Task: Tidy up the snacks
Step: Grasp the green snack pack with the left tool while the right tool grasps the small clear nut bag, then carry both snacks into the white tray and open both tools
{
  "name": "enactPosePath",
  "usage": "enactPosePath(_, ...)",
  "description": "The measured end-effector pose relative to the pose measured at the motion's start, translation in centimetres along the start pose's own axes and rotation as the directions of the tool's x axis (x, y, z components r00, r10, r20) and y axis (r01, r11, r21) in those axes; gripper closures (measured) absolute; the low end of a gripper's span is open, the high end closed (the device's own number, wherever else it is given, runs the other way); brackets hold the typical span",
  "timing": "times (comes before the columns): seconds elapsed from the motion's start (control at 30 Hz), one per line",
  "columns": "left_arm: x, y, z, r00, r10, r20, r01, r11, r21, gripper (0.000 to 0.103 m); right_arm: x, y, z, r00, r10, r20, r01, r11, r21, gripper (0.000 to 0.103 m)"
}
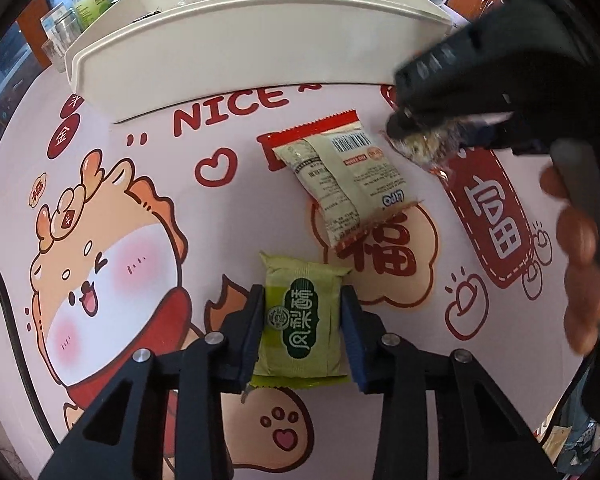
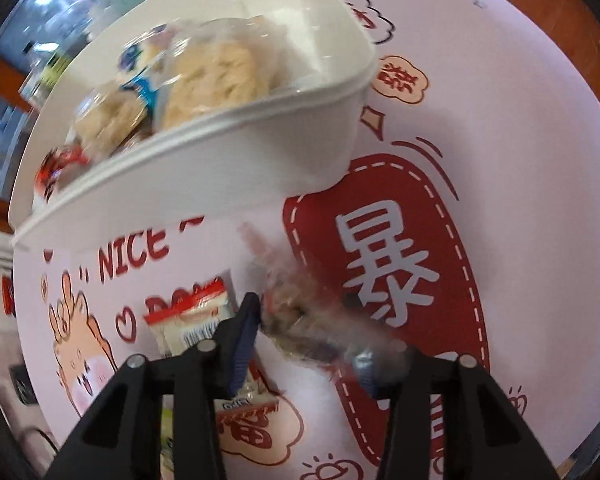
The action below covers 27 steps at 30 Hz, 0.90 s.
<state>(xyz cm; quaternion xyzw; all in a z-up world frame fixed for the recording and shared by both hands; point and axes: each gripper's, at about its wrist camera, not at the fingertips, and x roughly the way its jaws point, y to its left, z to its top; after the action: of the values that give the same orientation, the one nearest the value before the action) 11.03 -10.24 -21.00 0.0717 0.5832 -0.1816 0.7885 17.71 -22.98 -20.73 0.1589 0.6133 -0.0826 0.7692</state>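
A green snack pack (image 1: 300, 336) with a dark green label lies flat on the cartoon tablecloth. My left gripper (image 1: 302, 296) stands over it, and its blue-padded fingers (image 1: 254, 320) press on the pack's two long sides. My right gripper (image 1: 416, 136) hangs to the upper right, shut on a clear-wrapped grainy snack (image 1: 424, 150). The right wrist view shows that snack (image 2: 300, 328) blurred between the right gripper (image 2: 308, 332) fingers, above the cloth. A beige pack with red ends (image 1: 336, 176) lies barcode-up between the two grippers, also seen as the beige pack (image 2: 192, 320).
A white bin (image 1: 260, 48) stands at the back of the table; its near wall (image 2: 220, 184) is close, and pale wrapped snacks (image 2: 216, 76) lie inside. A hand (image 1: 584, 248) holds the right gripper. Bottles and jars (image 1: 88, 0) stand beyond the table, back left.
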Motion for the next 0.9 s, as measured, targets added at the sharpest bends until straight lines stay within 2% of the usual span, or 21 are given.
enactPosePath(0.3,-0.4,1.1,0.7,1.0,-0.015,-0.009,0.015,1.0,-0.02,0.068,-1.2,-2.0,-3.7,0.998,0.028,0.054,-0.025,0.998,-0.053,0.063)
enactPosePath(0.53,-0.5,3.2,1.1,0.997,-0.07,-0.046,0.066,0.995,-0.074,0.068,-3.8,-3.2,-7.1,0.987,0.11,0.118,-0.099,0.99,-0.096,0.063)
enactPosePath(0.6,-1.2,3.8,1.1,0.997,-0.074,-0.035,0.071,0.994,-0.08,0.068,-4.9,-4.0,-6.9,0.982,0.137,0.133,-0.122,0.986,-0.111,0.063)
enactPosePath(0.9,-6.3,4.8,3.8,0.994,-0.088,0.064,0.094,0.991,-0.099,0.068,-7.7,-2.9,-7.0,0.958,0.223,0.183,-0.195,0.968,-0.159,0.063)
